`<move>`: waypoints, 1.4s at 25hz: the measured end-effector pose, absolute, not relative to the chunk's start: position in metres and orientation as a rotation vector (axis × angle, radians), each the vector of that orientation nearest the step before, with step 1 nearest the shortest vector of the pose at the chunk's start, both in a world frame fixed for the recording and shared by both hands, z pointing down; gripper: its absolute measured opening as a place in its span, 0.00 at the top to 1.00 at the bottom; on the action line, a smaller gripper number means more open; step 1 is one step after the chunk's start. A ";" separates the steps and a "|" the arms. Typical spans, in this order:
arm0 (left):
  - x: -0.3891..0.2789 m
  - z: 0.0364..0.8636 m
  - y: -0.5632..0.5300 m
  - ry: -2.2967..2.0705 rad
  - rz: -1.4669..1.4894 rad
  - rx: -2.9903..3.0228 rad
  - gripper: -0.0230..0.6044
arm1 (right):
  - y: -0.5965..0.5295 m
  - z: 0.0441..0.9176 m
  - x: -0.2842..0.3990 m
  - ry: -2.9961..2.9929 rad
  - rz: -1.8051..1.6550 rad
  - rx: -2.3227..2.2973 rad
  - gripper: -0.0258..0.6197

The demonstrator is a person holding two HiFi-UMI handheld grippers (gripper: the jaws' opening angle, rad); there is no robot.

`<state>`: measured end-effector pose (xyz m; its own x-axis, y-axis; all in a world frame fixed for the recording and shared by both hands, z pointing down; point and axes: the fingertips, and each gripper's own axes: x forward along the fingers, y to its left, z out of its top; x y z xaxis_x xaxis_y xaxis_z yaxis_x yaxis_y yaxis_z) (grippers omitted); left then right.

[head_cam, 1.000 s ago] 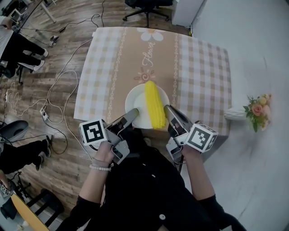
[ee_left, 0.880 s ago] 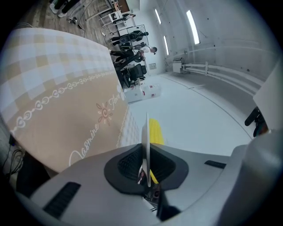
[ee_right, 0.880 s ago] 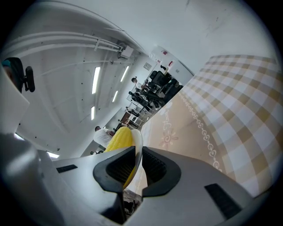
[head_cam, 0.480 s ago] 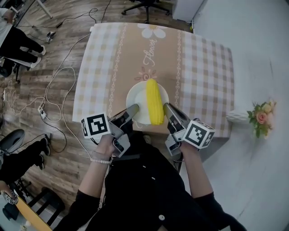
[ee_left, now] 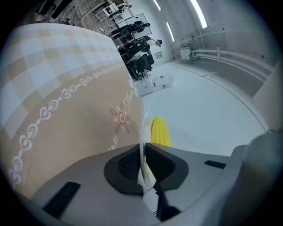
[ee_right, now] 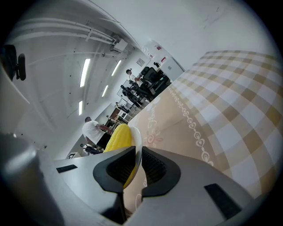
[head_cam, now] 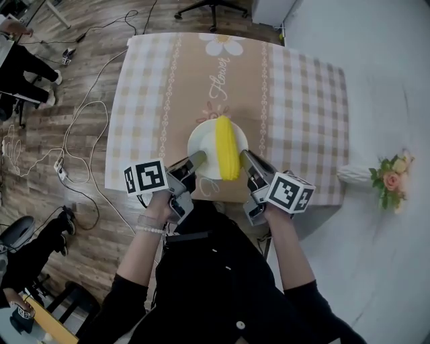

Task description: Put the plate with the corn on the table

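Bright, even indoor light fills all three views, and shadows are faint. Glare comes off the long white ceiling strip lights [ee_left: 199, 13] at the top of the left gripper view, and they show again in the right gripper view [ee_right: 85, 73]. Both gripper views are round fisheye pictures with black corners. Close to the lens, the rim of the white round plate [ee_left: 142, 137] is soft. In the head view the edges of the beige checked tablecloth [head_cam: 302, 121] bow outward
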<state>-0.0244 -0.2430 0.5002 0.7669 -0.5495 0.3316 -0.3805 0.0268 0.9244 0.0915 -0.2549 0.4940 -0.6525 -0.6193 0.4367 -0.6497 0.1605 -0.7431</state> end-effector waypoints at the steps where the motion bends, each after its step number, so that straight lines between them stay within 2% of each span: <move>1: -0.025 0.503 -0.247 -0.768 -0.139 1.592 0.91 | -0.258 0.498 0.092 -2.360 1.542 1.300 0.84; 35: -0.027 0.579 -0.315 -0.813 0.114 1.581 0.90 | -0.314 0.581 0.089 -2.070 1.563 1.357 0.83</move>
